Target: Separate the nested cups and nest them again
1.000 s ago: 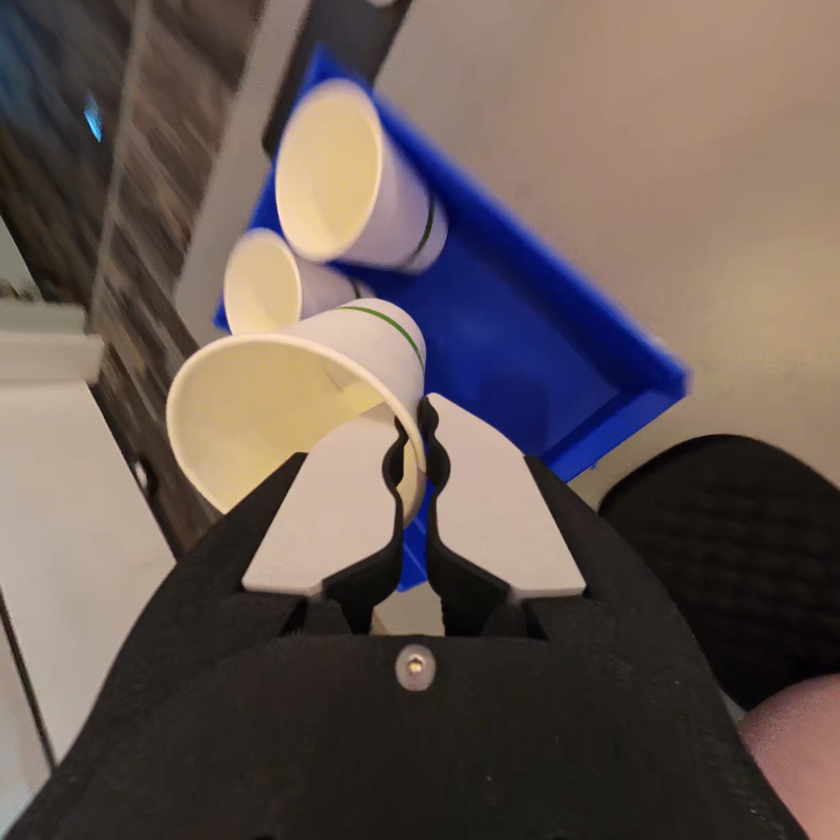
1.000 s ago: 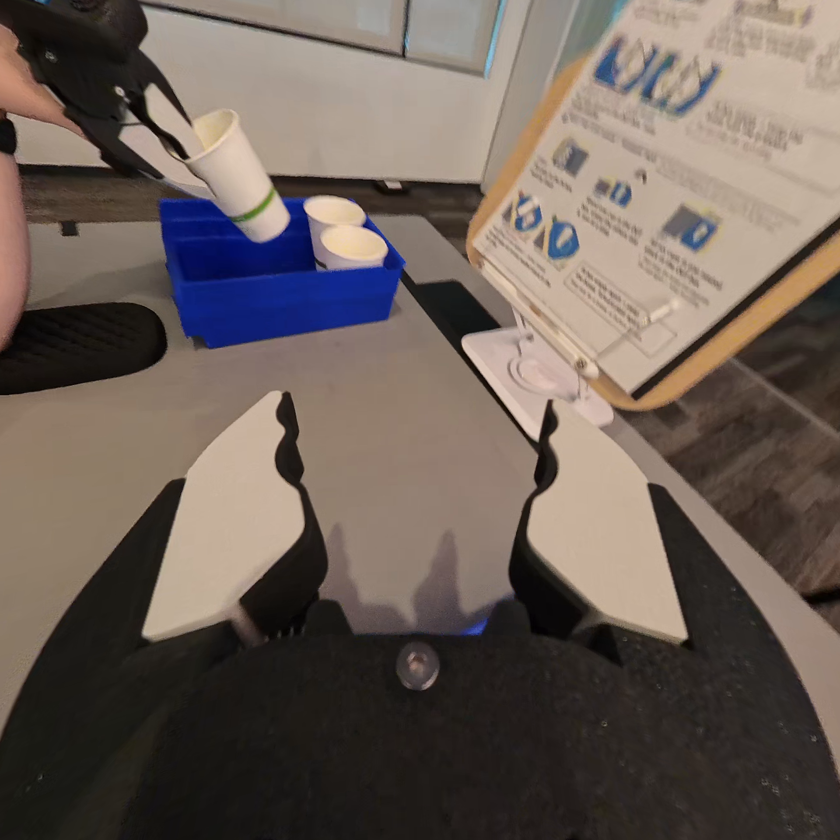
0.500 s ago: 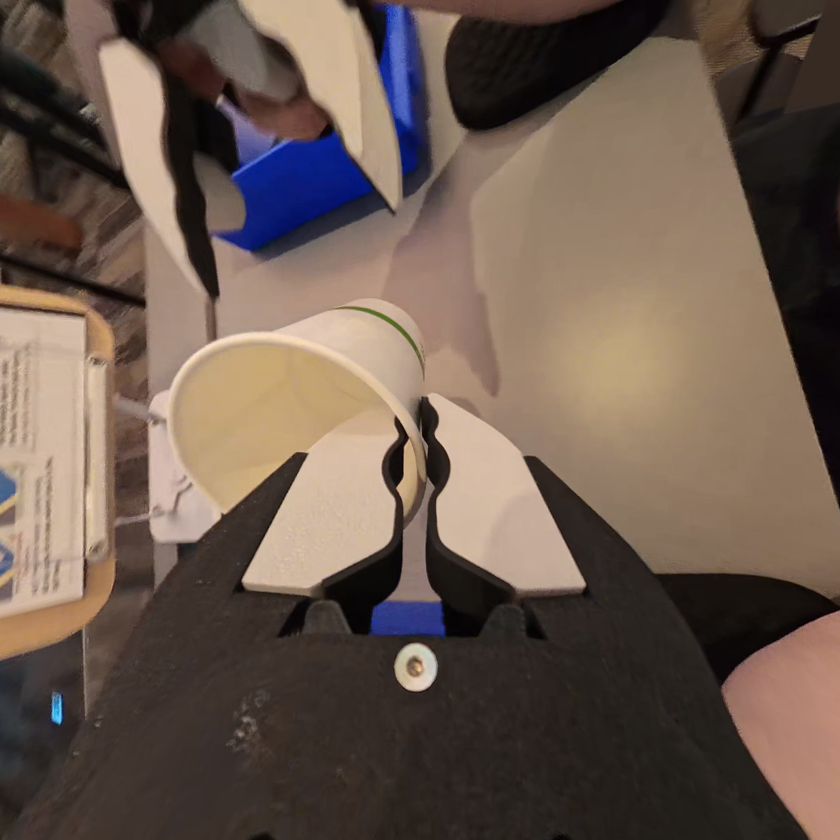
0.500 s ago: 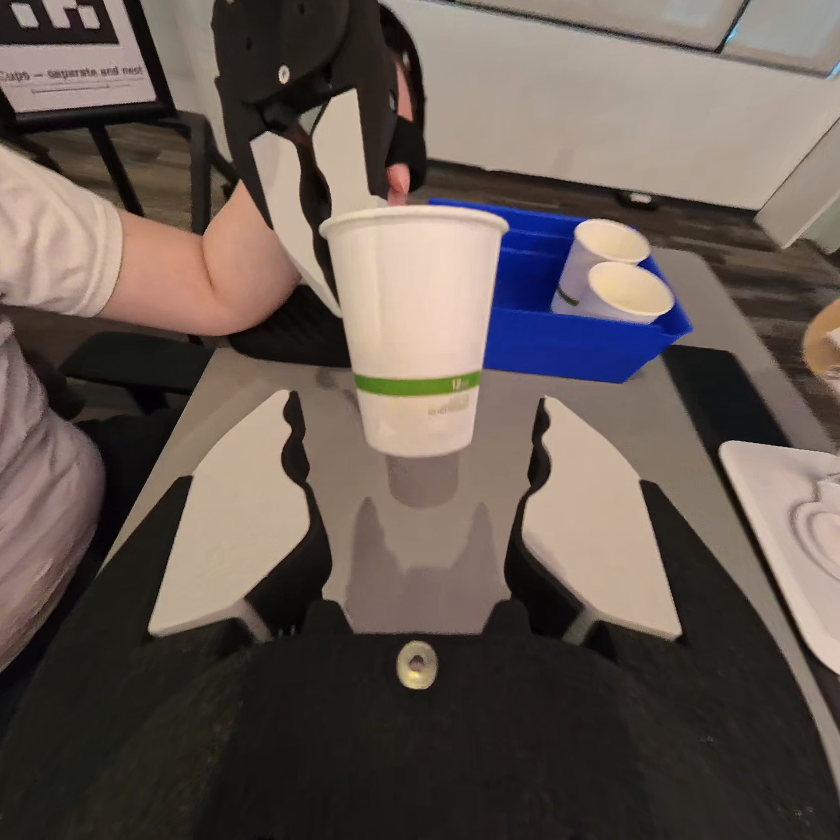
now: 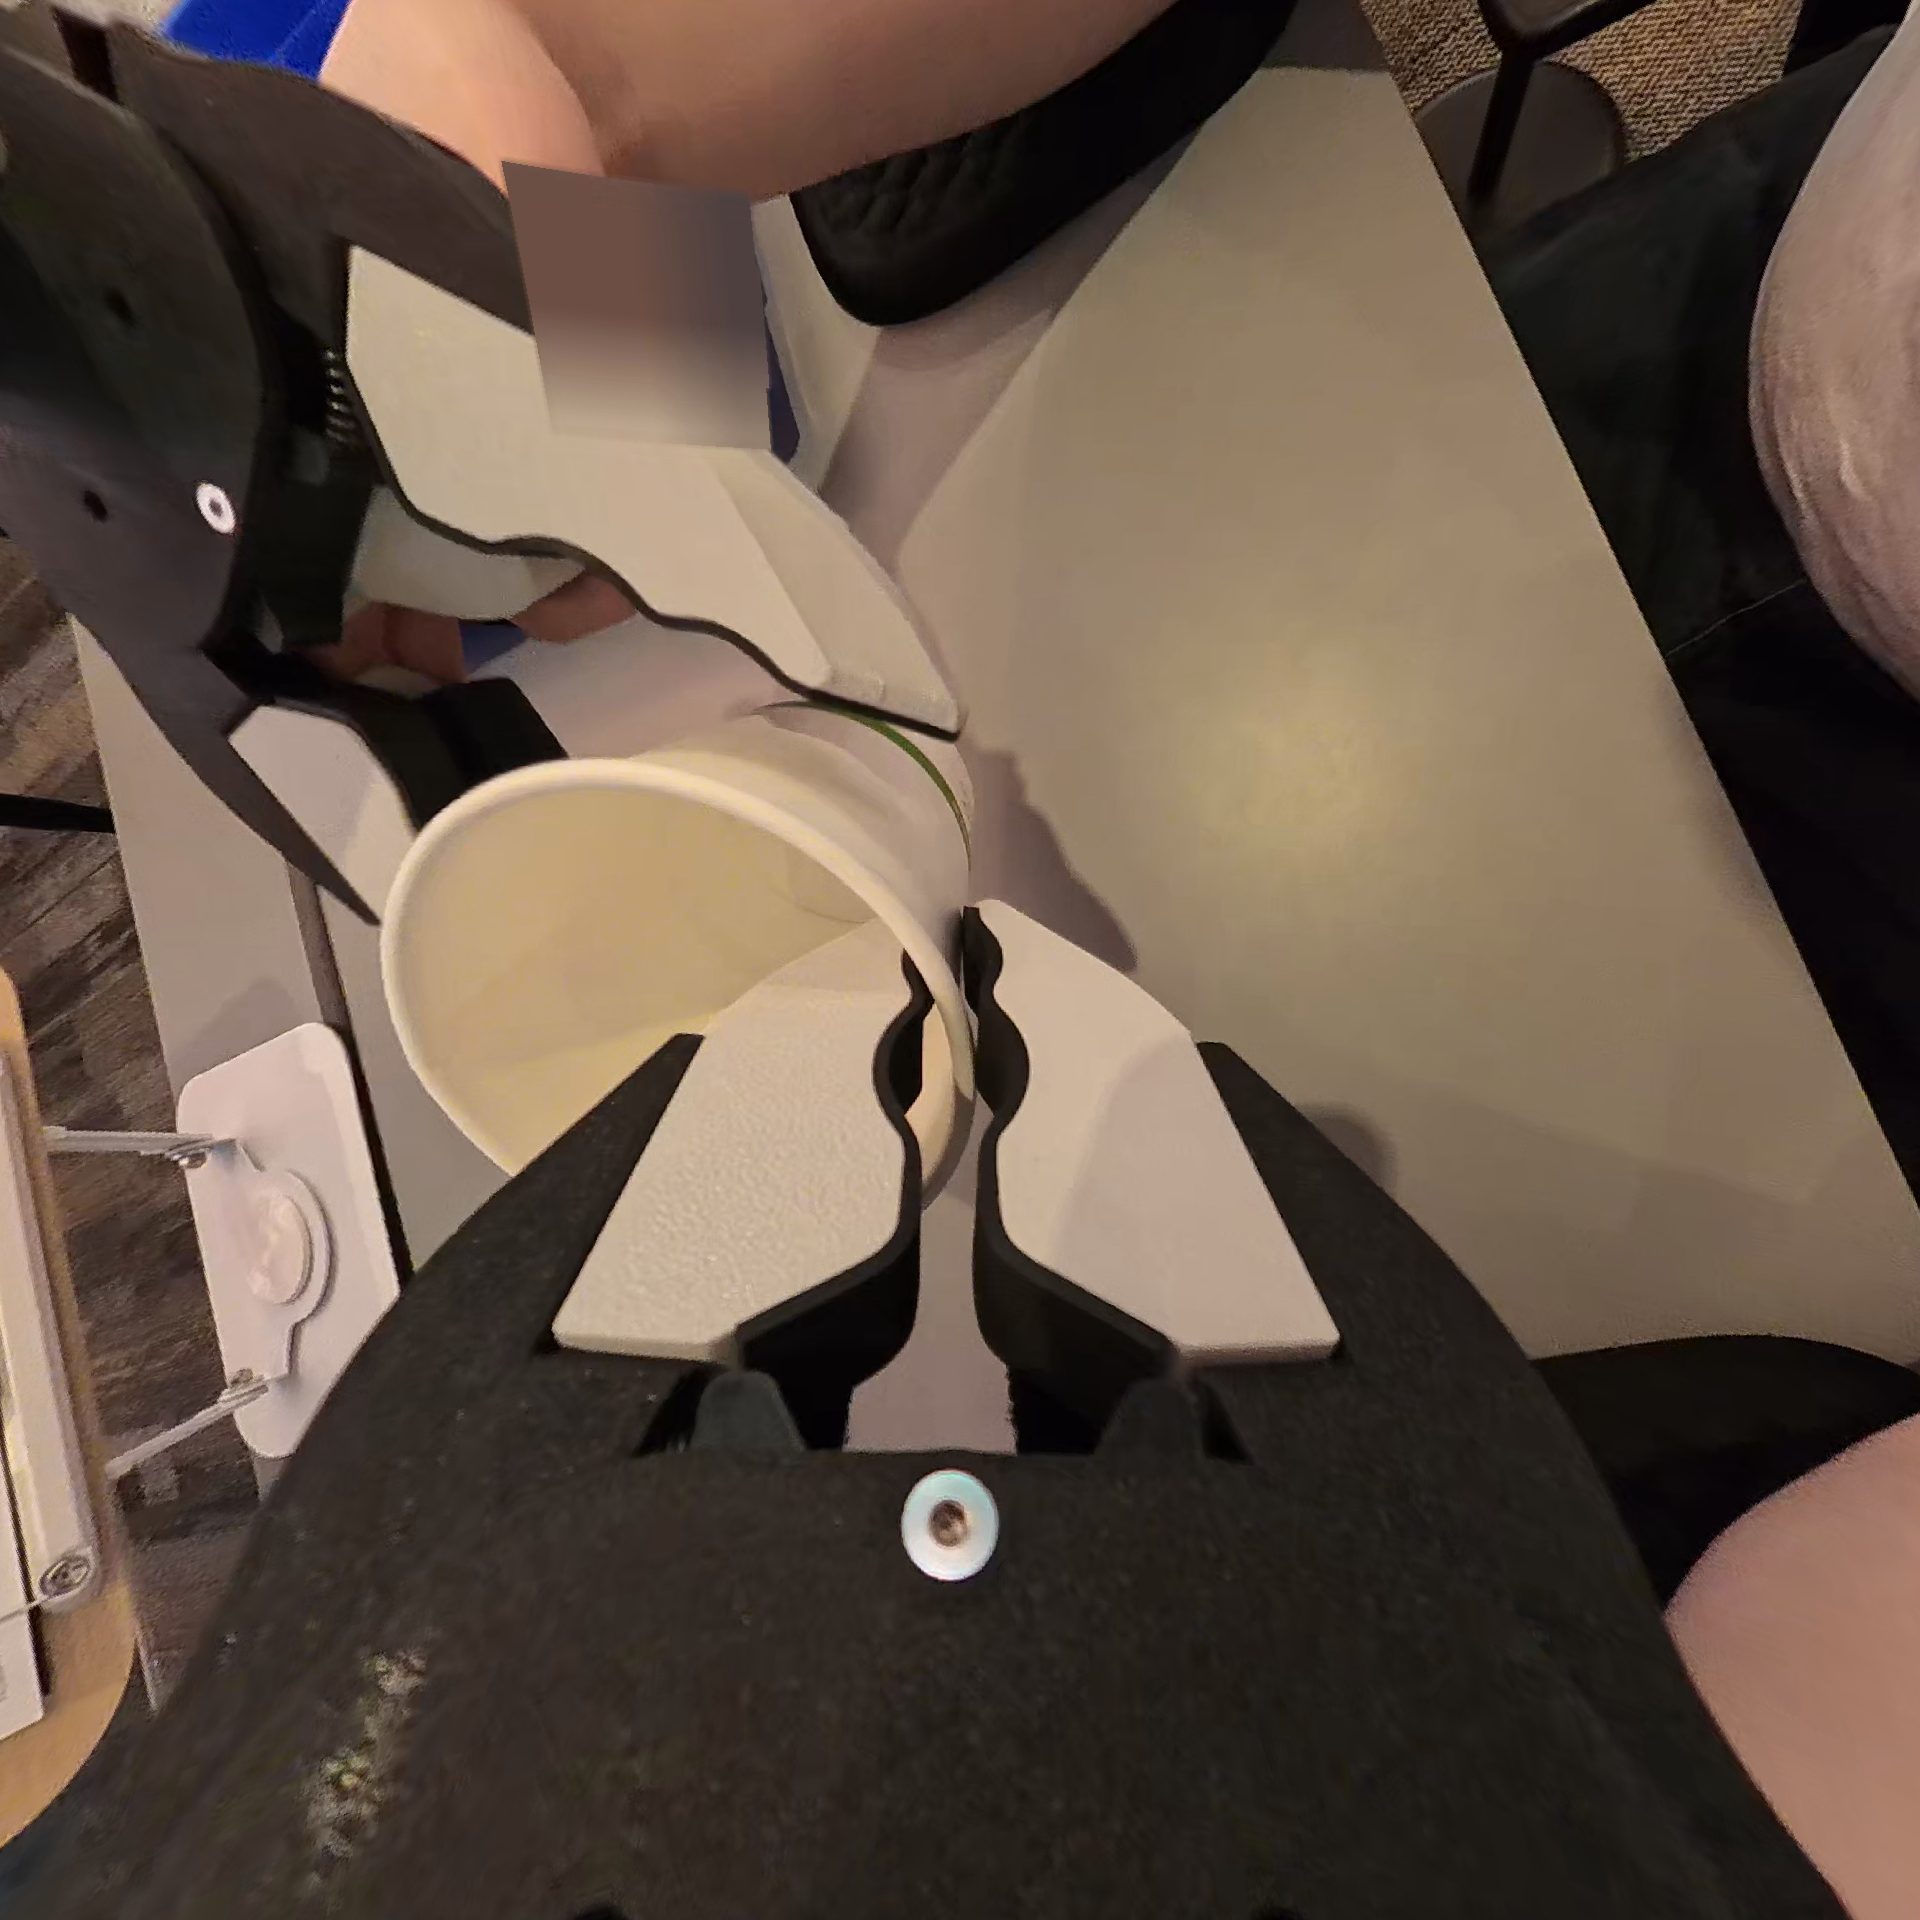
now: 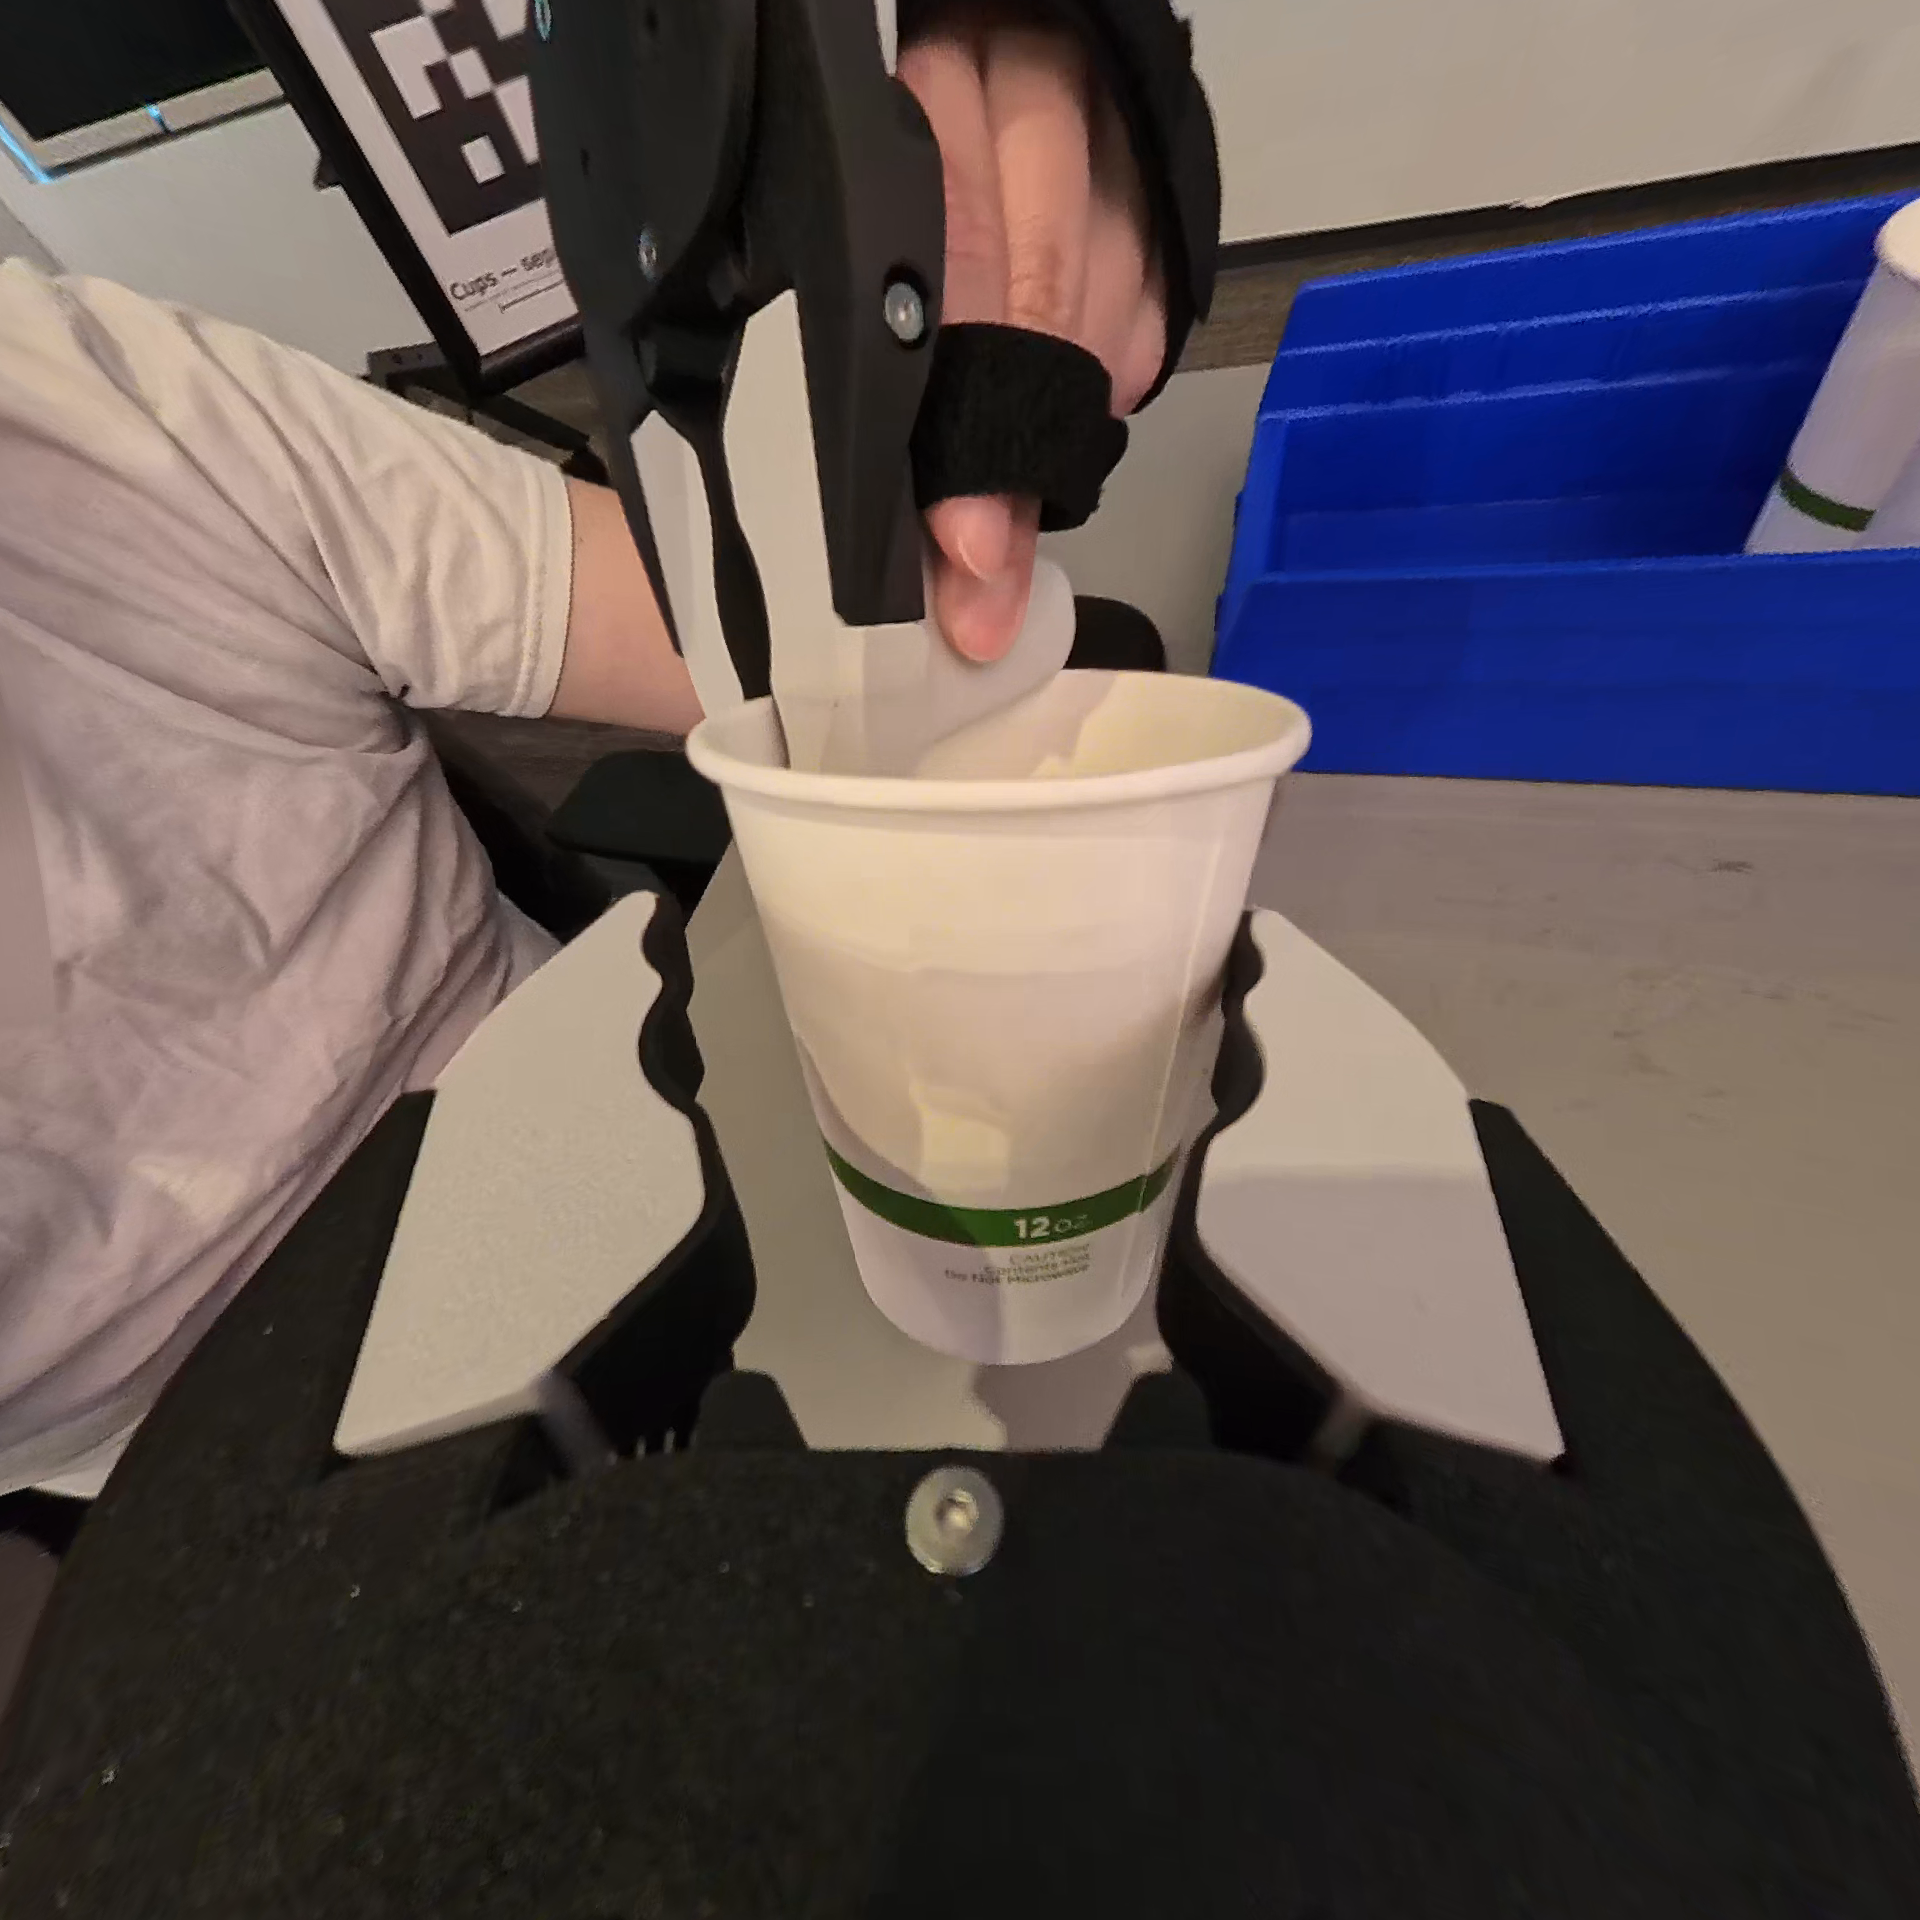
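White paper cup (image 6: 997, 997), pinched at its rim by the left tongs (image 5: 940, 997), has moved between the wide-apart right tongs (image 6: 961, 1039), ready to be pulled apart.

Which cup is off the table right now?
The cup pinched at its rim by the left claw, between the right claw's open fingers. The other visible cup stands in the blue bin.

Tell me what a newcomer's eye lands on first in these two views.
First, the white paper cup with a green band, held in mid-air at the centre, above the grey table. The left gripper pinches its rim from above, one of its fingers inside the cup, while the right gripper is open, its fingers on either side of the cup's body. Behind, at right, a blue bin holds another cup.
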The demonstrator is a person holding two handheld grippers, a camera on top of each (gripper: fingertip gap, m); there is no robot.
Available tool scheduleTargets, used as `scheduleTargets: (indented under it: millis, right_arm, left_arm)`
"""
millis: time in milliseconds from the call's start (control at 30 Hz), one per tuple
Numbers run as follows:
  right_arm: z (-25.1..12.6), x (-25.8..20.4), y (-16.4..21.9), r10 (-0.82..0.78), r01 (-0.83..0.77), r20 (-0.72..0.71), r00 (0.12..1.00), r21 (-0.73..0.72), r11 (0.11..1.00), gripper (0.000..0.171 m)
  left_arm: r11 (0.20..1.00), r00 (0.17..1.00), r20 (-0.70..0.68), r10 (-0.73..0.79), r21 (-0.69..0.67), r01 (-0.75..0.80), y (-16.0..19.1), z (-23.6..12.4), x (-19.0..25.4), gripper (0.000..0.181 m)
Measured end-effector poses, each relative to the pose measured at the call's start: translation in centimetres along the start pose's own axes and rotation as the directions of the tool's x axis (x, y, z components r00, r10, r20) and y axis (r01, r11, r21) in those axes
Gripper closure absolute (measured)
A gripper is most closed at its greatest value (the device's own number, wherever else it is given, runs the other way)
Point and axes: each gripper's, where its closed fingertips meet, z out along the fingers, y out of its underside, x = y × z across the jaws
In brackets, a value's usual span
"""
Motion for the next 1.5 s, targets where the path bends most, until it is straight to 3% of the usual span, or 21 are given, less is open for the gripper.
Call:
scheduleTargets:
  millis: [367,600,767,867,933,1033,1133,1200,1300,1500]
  right_arm:
    - [0.6,-0.2,1.0,0.02,-0.018,0.045,0.999,-0.042,0.999,0.084]
    - [0.1,0.3,0.8,0.016,-0.015,0.028,0.999,-0.02,1.0,0.085]
    - [-2.6,2.2,0.2,0.023,-0.022,-0.088,0.996,0.018,1.0,0.085]
    - [-7.3,3.7,-1.4,0.011,0.015,-0.252,0.968,0.099,0.995,0.085]
    - [-12.6,5.0,-3.3,0.0,0.097,-0.451,0.893,0.192,0.977,0.085]
    - [-23.8,7.0,-4.1,0.074,0.257,-0.813,0.577,0.267,0.929,0.084]
    - [-33.5,6.7,-2.6,0.266,0.355,-0.921,0.286,0.36,0.863,0.084]
    - [-37.1,6.2,-0.9,0.363,0.379,-0.905,0.222,0.423,0.823,0.084]
    - [-39.5,7.2,2.4,0.438,0.331,-0.877,0.197,0.48,0.813,0.085]
    - [-40.6,10.7,8.3,0.483,0.234,-0.867,0.127,0.499,0.834,0.084]
  left_arm:
    - [1.0,1.0,-0.019,0.015,0.0,-0.015,-0.4,0.4,0.5,0.176]
    - [0.999,0.991,0.124,-0.053,0.005,0.053,0.1,-0.9,-1.7,0.126]
    - [0.972,0.945,0.286,-0.156,0.217,0.094,-1.3,-6.0,-4.0,0.12]
    - [0.939,0.91,0.339,-0.239,0.318,0.129,-1.7,-8.2,-5.1,0.121]
    - [0.936,0.896,0.36,-0.258,0.324,0.139,-1.3,-8.7,-5.6,0.119]
    - [0.94,0.892,0.37,-0.259,0.308,0.145,-0.9,-8.6,-5.7,0.12]
    - [0.947,0.897,0.366,-0.248,0.286,0.146,-1.0,-7.9,-5.7,0.12]
    - [0.957,0.902,0.366,-0.228,0.255,0.138,-1.0,-7.3,-5.6,0.12]
    - [0.967,0.909,0.365,-0.202,0.22,0.127,-1.0,-6.6,-5.3,0.119]
    - [0.972,0.915,0.355,-0.192,0.198,0.127,-1.0,-5.9,-5.2,0.119]
